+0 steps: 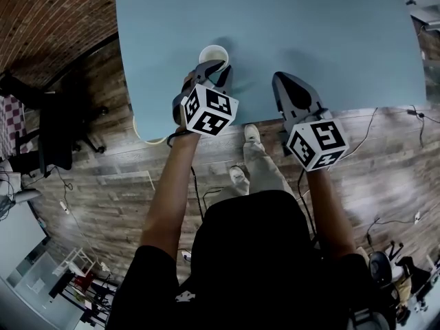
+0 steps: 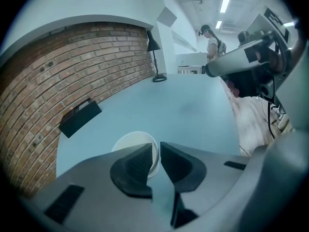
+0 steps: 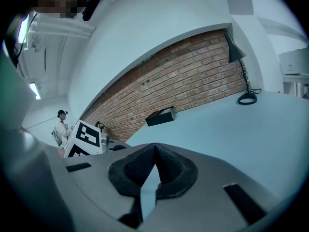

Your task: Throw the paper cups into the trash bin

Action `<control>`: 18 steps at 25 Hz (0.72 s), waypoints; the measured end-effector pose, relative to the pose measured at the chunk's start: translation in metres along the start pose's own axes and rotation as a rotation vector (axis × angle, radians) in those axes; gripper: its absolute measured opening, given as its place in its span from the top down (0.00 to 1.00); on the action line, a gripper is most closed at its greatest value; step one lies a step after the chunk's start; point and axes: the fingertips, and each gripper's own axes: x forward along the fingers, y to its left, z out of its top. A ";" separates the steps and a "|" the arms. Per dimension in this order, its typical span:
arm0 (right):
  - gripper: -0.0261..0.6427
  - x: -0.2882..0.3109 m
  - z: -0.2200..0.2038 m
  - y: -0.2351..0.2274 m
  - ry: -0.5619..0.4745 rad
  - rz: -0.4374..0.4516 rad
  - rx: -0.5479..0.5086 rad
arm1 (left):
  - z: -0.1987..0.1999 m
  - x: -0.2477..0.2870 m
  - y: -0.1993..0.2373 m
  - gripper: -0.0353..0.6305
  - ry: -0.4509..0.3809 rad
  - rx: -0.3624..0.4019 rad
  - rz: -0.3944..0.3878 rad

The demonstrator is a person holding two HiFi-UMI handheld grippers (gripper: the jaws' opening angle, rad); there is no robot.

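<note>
A white paper cup [image 1: 214, 52] is seen standing upright on the light blue worktop [image 1: 309, 26], near the front edge and towards the left side. In the left gripper view the open mouth of the cup [image 2: 131, 146] is seen just beyond the fingers.

The left gripper [image 1: 214, 68] is held at the cup. Its fingers [image 2: 133, 166] are set narrow, and the right part of the cup's wall is taken between their tips, one finger inside the rim and the other outside. The cup is still resting on the worktop.

The right gripper [image 1: 281, 78] is held over the front part of the worktop, to the right of the cup and apart from it. In the right gripper view its fingers [image 3: 140, 166] are brought fully together at the tips, and nothing is held between them.

Further back on the worktop a flat black box [image 2: 79, 116] is placed beside the brick wall [image 2: 72, 76], and a black desk lamp [image 3: 241, 66] is seen at the far end. A wooden floor [image 1: 103, 177] is visible under the worktop.
</note>
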 end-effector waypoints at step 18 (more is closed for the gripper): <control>0.96 0.021 0.001 -0.012 0.033 0.050 -0.015 | 0.003 -0.006 0.025 0.90 -0.013 -0.093 0.047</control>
